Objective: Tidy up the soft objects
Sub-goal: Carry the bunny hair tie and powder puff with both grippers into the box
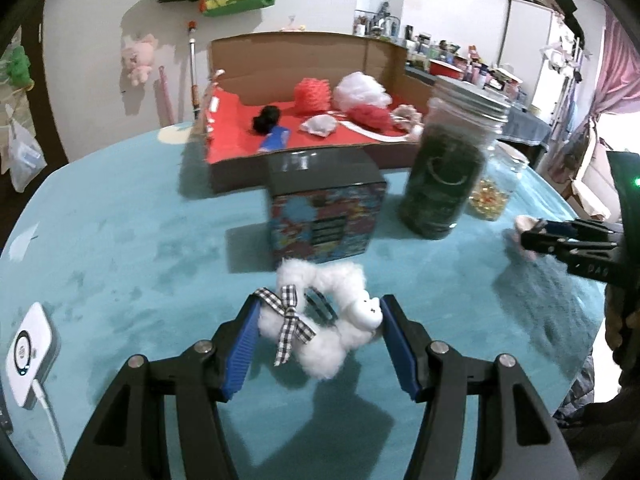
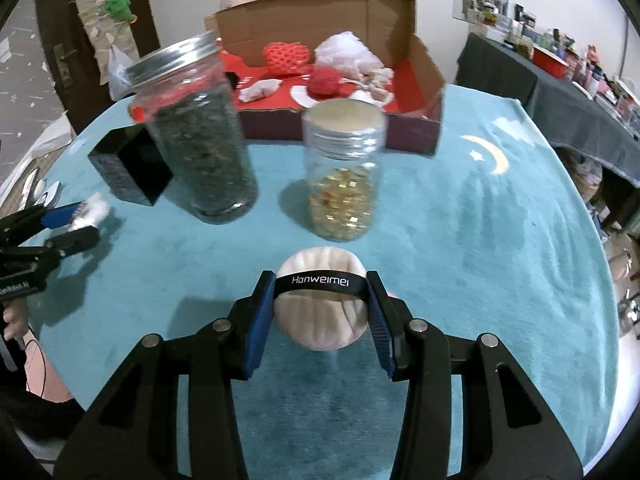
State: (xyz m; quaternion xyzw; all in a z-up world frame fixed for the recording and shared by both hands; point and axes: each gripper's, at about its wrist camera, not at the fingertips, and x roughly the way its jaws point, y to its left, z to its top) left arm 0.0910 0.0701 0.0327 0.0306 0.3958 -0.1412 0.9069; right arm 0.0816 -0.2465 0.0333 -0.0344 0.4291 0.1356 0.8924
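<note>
Jaws of both my grippers clamped on soft items above the teal worktop [image 1: 120,240].
My left gripper [image 1: 320,320] holds a fluffy white scrunchie [image 1: 320,332]; my right gripper [image 2: 320,308] squeezes a cream powder puff [image 2: 320,320], cardboard box [image 2: 424,80] behind the jars.
</note>
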